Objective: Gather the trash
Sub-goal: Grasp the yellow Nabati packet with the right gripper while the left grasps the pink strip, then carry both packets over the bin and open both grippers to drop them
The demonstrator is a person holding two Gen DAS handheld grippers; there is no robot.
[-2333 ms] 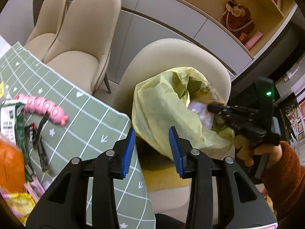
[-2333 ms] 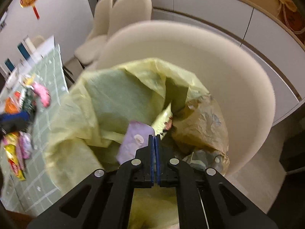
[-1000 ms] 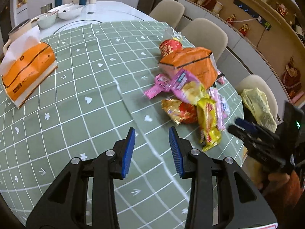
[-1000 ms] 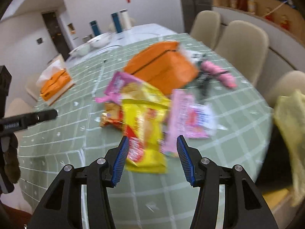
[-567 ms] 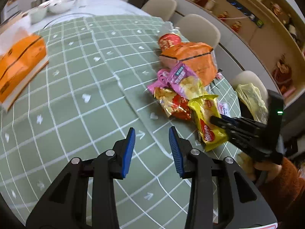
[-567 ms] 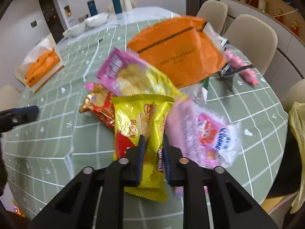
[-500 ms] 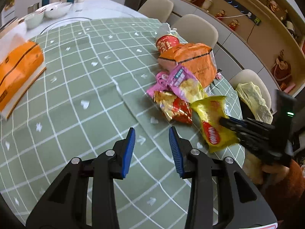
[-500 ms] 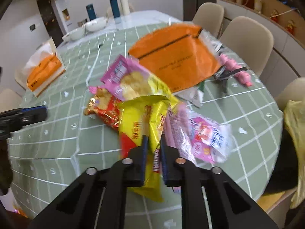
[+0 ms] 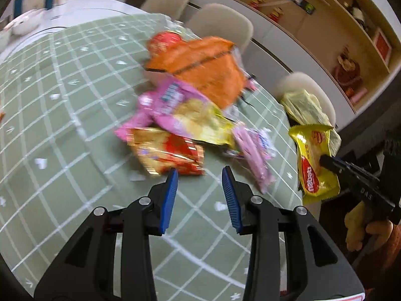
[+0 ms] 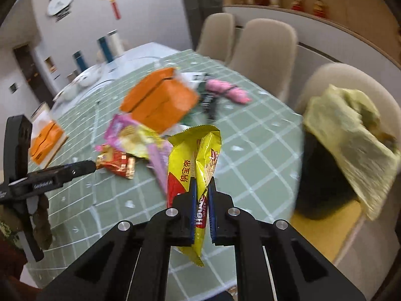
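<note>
My right gripper (image 10: 201, 188) is shut on a yellow wafer wrapper (image 10: 194, 155), lifted clear of the green checked table (image 10: 250, 135). The same yellow wrapper (image 9: 313, 160) hangs from the right gripper (image 9: 323, 160) at the table's right edge in the left wrist view. My left gripper (image 9: 199, 179) is open and holds nothing, just short of a red and gold snack bag (image 9: 168, 154). Behind that lie a pink and yellow chip bag (image 9: 185, 113), a pink wrapper (image 9: 253, 150) and an orange pack (image 9: 200, 67). A yellow trash bag (image 10: 348, 135) sits on a beige chair (image 10: 335, 75) to the right.
More beige chairs (image 10: 263, 42) line the table's far side before white cabinets. An orange tissue box (image 10: 46, 138) stands at the left of the table. A pink toy (image 10: 228, 91) and dark scraps lie beyond the orange pack. Bowls and bottles (image 10: 105, 47) stand far back.
My right gripper closed on the yellow wafer wrapper and lifted it off the pile toward the chair side. My left gripper moved in closer to the red and gold snack bag.
</note>
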